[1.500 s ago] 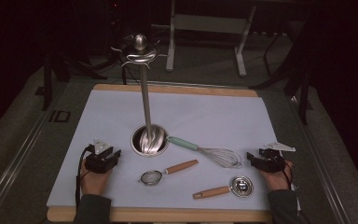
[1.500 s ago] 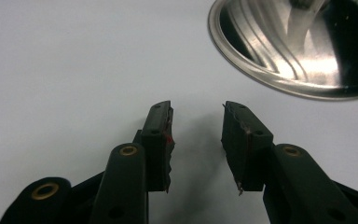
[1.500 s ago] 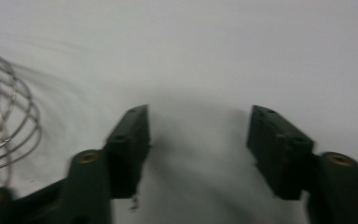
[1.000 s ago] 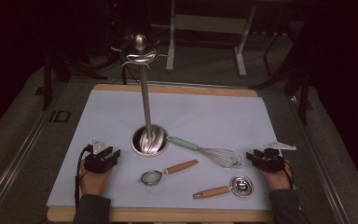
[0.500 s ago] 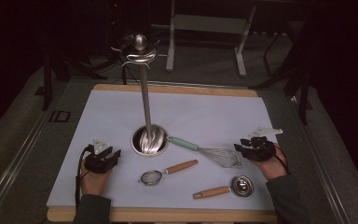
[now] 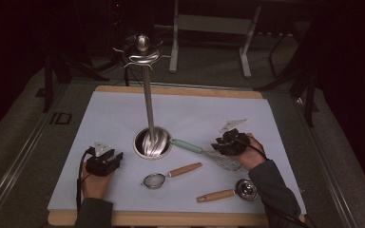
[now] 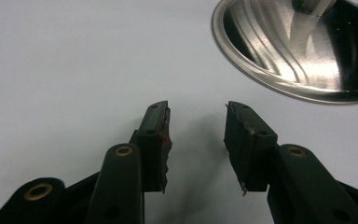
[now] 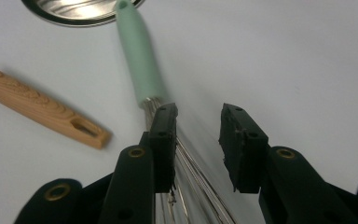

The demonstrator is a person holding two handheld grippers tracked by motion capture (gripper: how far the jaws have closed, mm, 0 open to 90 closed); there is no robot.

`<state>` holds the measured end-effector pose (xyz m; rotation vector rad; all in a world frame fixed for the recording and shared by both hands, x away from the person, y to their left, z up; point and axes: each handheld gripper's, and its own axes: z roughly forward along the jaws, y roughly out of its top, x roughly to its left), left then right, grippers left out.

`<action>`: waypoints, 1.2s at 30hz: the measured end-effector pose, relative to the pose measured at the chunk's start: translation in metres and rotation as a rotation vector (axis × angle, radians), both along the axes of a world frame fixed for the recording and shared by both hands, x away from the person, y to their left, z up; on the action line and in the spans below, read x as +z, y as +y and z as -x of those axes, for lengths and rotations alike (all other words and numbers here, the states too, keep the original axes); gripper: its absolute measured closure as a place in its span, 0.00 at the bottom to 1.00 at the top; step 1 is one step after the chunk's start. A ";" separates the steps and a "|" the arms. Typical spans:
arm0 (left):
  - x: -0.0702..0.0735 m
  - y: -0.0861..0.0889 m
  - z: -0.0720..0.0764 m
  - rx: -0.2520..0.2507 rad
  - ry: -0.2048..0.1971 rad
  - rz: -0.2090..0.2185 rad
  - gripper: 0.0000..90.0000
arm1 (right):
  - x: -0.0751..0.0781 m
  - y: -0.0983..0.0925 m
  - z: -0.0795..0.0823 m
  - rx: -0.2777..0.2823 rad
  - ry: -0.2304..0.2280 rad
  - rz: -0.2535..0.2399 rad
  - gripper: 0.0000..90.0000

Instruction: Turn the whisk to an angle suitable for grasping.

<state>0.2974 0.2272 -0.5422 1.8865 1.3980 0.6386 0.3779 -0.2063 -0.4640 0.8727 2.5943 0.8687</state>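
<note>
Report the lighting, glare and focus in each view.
High view: white table cover lit, surroundings nearly black. Left gripper view: streaky glare in the steel base, soft shadow under the fingers. Right gripper view: whisk handle slightly soft, fingers sharp.

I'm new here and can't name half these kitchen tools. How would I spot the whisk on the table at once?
Find the tall metal stand rising from its round shiny base mid-table. The whisk lies just right of that base, its handle end at the rim and its wire loops beneath the right gripper. It alone has a mint-green handle; the two nearby tools have wooden ones.
</note>
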 end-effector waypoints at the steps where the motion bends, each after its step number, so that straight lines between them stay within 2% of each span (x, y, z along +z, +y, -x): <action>1: 0.000 0.000 0.000 0.000 -0.001 0.002 0.67 | -0.002 0.010 -0.003 0.013 0.009 0.017 0.74; 9: 0.000 0.000 0.000 0.002 0.001 0.004 0.67 | -0.010 0.039 -0.015 0.063 0.053 0.052 0.73; 11: 0.000 0.001 0.000 0.001 0.001 0.004 0.67 | -0.015 0.049 -0.018 0.077 0.080 0.071 0.73; 13: 0.000 0.001 0.000 0.001 0.002 0.005 0.67 | -0.016 0.052 -0.019 0.081 0.085 0.079 0.73; 15: 0.000 0.000 -0.001 0.002 0.006 0.004 0.67 | -0.019 0.057 -0.023 0.084 0.110 0.092 0.73; 18: 0.000 0.000 -0.001 0.001 0.007 0.002 0.67 | -0.021 0.059 -0.024 0.091 0.127 0.098 0.73; 19: 0.000 0.000 -0.001 0.002 0.009 0.000 0.67 | -0.024 0.062 -0.025 0.098 0.141 0.117 0.73; 24: 0.000 0.000 -0.001 0.003 0.009 -0.001 0.67 | -0.029 0.066 -0.027 0.111 0.156 0.153 0.74; 36: 0.000 0.000 -0.001 0.004 0.012 -0.002 0.67 | -0.029 0.067 -0.029 0.134 0.162 0.174 0.75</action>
